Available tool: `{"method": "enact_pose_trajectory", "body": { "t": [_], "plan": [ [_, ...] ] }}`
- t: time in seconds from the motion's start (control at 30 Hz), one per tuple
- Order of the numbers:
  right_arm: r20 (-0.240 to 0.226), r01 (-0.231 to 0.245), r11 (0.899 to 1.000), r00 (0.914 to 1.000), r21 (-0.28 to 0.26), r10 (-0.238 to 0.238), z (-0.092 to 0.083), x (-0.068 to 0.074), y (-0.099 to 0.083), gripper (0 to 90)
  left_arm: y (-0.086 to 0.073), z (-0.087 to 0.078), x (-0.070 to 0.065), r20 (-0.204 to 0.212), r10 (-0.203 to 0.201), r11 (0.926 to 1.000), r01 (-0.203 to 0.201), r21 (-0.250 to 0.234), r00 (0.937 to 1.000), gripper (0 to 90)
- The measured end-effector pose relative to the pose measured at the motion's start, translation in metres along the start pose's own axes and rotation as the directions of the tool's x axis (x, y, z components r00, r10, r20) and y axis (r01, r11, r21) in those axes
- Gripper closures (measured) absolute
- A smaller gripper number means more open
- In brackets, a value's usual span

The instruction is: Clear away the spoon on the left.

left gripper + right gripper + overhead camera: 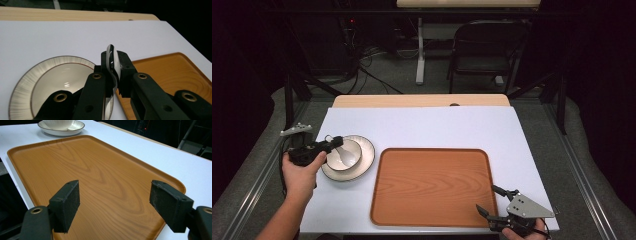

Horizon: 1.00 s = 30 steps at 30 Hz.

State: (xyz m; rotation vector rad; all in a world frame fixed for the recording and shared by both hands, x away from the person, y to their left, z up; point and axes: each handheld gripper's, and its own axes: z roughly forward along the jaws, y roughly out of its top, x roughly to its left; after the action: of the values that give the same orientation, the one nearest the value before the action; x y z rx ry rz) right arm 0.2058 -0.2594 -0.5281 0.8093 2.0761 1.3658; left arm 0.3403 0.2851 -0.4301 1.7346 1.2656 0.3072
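A white bowl stands on a white plate with a dark rim, left of the wooden tray. My left gripper is shut on the handle of a white spoon, whose head is over the bowl; I cannot tell if it touches. In the left gripper view the spoon handle stands edge-on between the pads, with the plate and bowl below. My right gripper hangs open over the tray's near right corner, nothing between its fingers.
A white sheet covers most of the wooden table. A folding chair and a table leg stand on the floor beyond the far edge. In the right gripper view the plate lies past the tray's far end.
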Motion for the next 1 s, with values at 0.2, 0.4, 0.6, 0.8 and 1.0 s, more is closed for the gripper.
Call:
{"method": "enact_pose_trajectory", "body": {
  "t": [0.2,0.4,0.6,0.8,1.0],
  "plan": [
    [0.000,0.000,1.000,1.0000,-0.001,0.000,0.000,0.000,0.000,23.9,0.002,0.011,-0.018,0.025,0.050,0.9960,-0.051,0.073,0.9985,85.1],
    [0.000,0.001,1.000,1.0000,-0.001,-0.001,0.000,0.000,0.000,23.9,0.004,0.024,-0.036,0.053,0.073,0.9873,-0.080,0.138,0.9959,85.0],
    [-0.001,0.002,1.000,1.0000,-0.002,-0.002,0.000,0.000,0.000,23.9,0.005,0.038,-0.051,0.087,0.073,0.9753,-0.089,0.202,0.9936,85.1],
    [-0.001,0.001,1.000,1.0000,-0.002,-0.001,0.000,0.000,0.000,23.9,0.004,0.049,-0.061,0.103,0.077,0.9594,-0.102,0.263,0.9918,85.1],
    [-0.001,0.000,1.000,1.0000,-0.002,0.000,0.000,0.000,0.000,23.9,0.002,0.058,-0.067,0.110,0.067,0.9485,-0.098,0.301,0.9916,85.1]
  ]
}}
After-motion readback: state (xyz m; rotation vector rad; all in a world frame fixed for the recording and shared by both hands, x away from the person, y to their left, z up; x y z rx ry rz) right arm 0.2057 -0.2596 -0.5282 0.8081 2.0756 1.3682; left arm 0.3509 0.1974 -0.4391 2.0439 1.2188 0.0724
